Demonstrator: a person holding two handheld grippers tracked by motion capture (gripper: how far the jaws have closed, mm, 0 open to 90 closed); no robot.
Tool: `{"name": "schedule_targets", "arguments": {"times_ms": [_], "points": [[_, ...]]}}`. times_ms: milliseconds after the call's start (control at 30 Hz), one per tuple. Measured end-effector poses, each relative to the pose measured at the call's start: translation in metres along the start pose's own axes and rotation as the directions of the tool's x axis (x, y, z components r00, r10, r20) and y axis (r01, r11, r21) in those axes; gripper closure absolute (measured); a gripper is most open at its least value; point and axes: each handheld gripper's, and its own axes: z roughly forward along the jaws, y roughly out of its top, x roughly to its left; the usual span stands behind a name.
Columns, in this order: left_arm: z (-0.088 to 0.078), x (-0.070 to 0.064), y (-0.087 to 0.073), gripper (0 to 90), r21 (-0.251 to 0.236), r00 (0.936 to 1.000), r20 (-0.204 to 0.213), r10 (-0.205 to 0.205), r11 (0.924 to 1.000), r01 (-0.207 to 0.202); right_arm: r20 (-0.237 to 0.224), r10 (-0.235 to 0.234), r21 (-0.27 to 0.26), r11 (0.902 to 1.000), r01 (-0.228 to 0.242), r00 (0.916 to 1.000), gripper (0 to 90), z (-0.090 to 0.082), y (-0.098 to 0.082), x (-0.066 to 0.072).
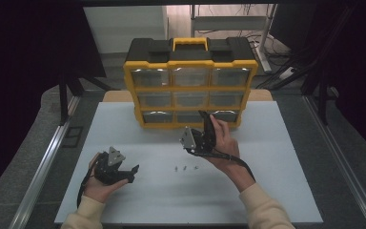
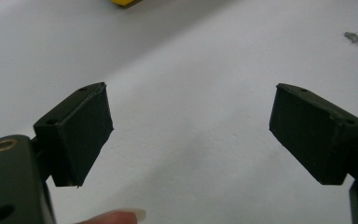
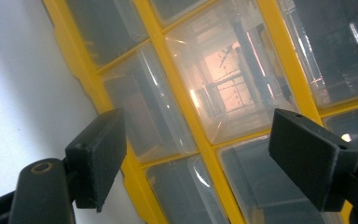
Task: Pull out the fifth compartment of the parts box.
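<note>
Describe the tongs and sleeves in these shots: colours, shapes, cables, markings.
Both tongs are black. The left tongs and right tongs each carry a grey three-cornered plate on top and trail a black cable. In the gripper views the jaws end in flat, blocky black pads with small holes, and a brass-ringed hole sits in the body. The sleeves are cream.

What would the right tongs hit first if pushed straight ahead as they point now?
Most likely the clear plastic drawer fronts of the yellow and black organiser case. The right tongs stand open, facing them; depth is unclear.
</note>
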Motion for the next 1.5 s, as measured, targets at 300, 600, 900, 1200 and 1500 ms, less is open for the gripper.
{"name": "schedule_targets", "arguments": {"times_ms": [300,600,900,1200,1500], "points": [[0.000,0.000,0.000,13.6,0.002,1.0000,0.003,0.002,1.0000,-0.002,0.005,-0.005,0.000,1.0000,0.005,1.0000,19.3,0.006,0.003,-0.004],[0.000,0.000,0.000,13.6,0.003,1.0000,0.001,0.000,1.0000,0.000,0.008,-0.012,0.000,0.9999,0.012,0.9999,19.3,0.011,0.004,-0.006],[0.002,-0.003,0.001,13.6,0.004,0.9999,0.010,0.005,1.0000,-0.005,0.017,0.009,-0.004,1.0000,-0.009,0.9998,19.3,0.013,0.006,-0.008],[0.003,-0.003,0.001,13.6,0.002,0.9998,0.019,0.004,1.0000,-0.004,0.024,0.020,0.008,0.9998,-0.020,0.9995,19.6,0.017,0.005,-0.014],[0.003,-0.002,0.002,13.6,-0.001,0.9998,0.022,0.001,1.0000,-0.001,0.039,0.020,0.010,0.9997,-0.020,0.9990,20.0,0.023,0.008,-0.023]]}}
